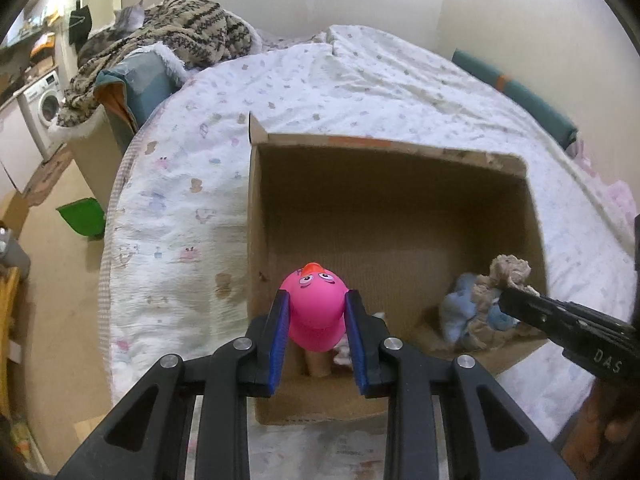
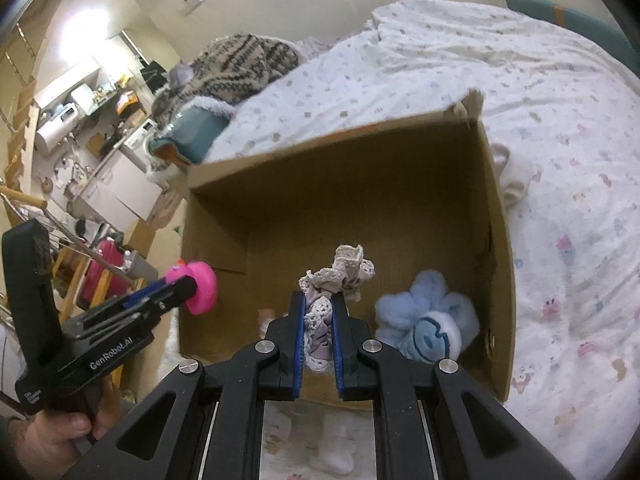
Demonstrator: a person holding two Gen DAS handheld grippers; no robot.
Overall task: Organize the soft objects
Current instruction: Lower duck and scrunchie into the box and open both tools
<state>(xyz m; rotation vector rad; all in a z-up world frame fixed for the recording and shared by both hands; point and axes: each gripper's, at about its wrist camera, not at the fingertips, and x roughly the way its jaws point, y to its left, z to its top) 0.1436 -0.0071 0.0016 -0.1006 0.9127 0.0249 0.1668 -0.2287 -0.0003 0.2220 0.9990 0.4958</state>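
Left gripper (image 1: 318,312) has its fingers (image 1: 280,320) clamped on a pink toy duck (image 1: 316,308), squeezed between the blue pads and hanging over the near left corner of the open cardboard box (image 1: 256,208). The right gripper (image 2: 318,320) is pinching a bunched-up beige lace cloth (image 2: 340,276), most of it sticking out past the fingertips (image 2: 299,320) above the box floor. Just to the right of those fingers, a fluffy light blue plush (image 2: 428,312) with a smiley face sits in the box's near right corner. The box is sitting on the bed (image 1: 180,208), on its patterned white cover.
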